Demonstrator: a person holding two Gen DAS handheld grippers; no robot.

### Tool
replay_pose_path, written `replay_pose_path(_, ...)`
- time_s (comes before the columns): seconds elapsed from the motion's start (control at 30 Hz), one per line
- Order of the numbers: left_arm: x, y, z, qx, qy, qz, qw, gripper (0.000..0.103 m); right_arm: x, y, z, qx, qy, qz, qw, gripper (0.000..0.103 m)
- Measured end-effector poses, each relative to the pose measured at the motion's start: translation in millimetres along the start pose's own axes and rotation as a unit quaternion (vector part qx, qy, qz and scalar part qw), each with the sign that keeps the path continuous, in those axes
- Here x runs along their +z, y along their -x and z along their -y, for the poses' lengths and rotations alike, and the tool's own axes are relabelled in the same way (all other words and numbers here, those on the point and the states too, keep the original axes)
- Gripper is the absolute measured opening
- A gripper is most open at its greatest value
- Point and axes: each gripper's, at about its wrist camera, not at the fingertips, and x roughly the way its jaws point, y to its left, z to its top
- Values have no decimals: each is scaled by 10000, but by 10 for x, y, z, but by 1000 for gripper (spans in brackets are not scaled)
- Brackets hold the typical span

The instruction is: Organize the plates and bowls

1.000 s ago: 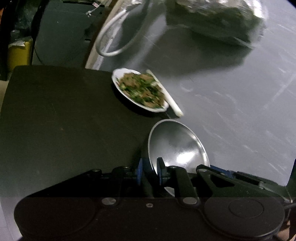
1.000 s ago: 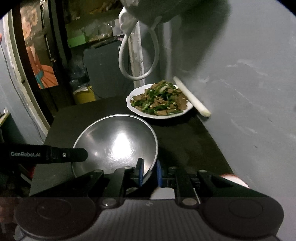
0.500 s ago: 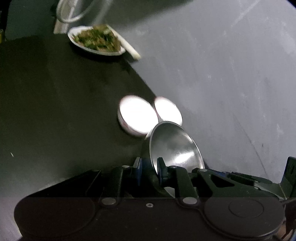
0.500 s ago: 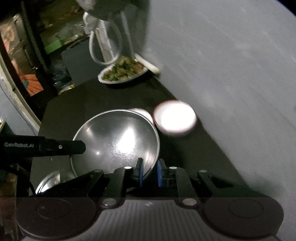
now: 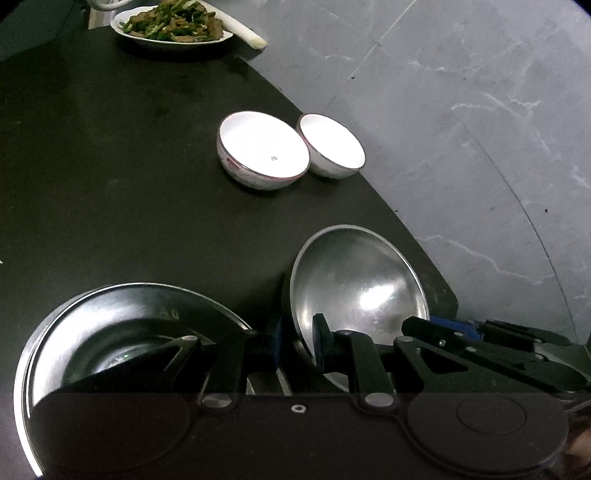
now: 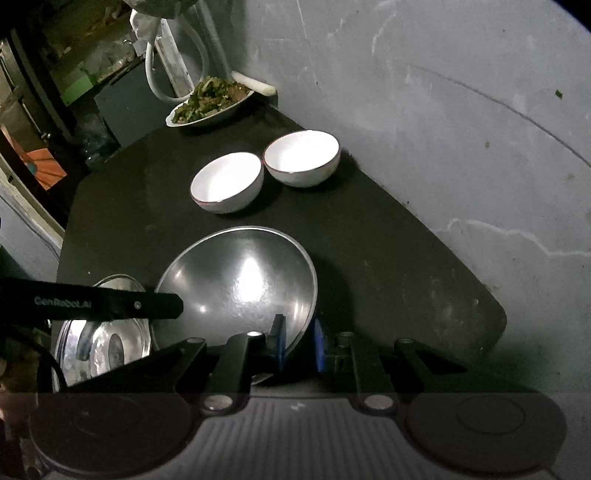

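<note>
Steel bowl, wide and shallow, hangs tilted over the near end of a dark matte worktop, pinched at opposite points of its thin rim. The left hand-held gripper is closed on one side of the rim, and the right hand-held gripper is closed on the other, blue pads squeezing the metal from inside and outside. Below and to the left sits a second steel dish, round, polished and mirror-bright, with a stepped flat bottom.

The step in hand looks like bringing the held bowl down to join that dish. To do it well, both grips should hold firm until the bowl is level, then lower it centred so the curved underside settles without sliding; smooth metal on smooth metal is likely to skate and clang if dropped from a tilt.

Farther along the worktop stand two white glazed bowls, a larger one and a smaller one, rims touching or nearly so, each edged with a thin dark line. At the far end is a white plate of cooked greens and meat, with a pale leek stalk just behind it. A rough grey wall runs alongside.
</note>
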Motion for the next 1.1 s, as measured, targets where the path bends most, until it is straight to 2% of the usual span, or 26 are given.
replay_pose_path(0.2,18,-3,33,22,12,10,10000,23,-16,-20,-35,14,139,10,9999,18)
replay_pose_path(0.27,16,22,34,36,24,47,10000,28,-19,-25,-38,23,149,27,9999,19)
replay_pose_path(0.33,27,59,54,81,45,113,9999,41,-29,-19,-34,58,121,42,9999,22)
replay_pose_path(0.37,38,85,70,105,49,139,9998,44,-32,-12,-30,79,98,62,9999,26)
replay_pose_path(0.43,50,154,95,173,44,208,9996,61,-45,2,-33,67,92,109,9999,39)
replay_pose_path(0.47,55,184,104,214,40,249,9995,66,-53,18,-31,59,88,133,9999,49)
replay_pose_path(0.5,60,214,112,235,32,285,9993,66,-61,35,-28,62,76,165,9998,56)
replay_pose_path(0.57,74,265,127,238,27,349,9991,68,-64,72,-16,77,59,224,9997,64)
replay_pose_path(0.73,116,391,148,359,26,632,9974,88,-29,161,23,49,54,410,9991,81)
replay_pose_path(0.83,156,465,90,537,218,811,9950,100,3,216,42,69,-17,560,9984,94)
replay_pose_path(0.87,166,482,56,604,338,849,9940,101,14,225,55,95,-62,586,9982,100)
replay_pose_path(1.1,147,580,-299,1011,1346,941,9812,102,51,195,61,338,-251,638,9971,103)
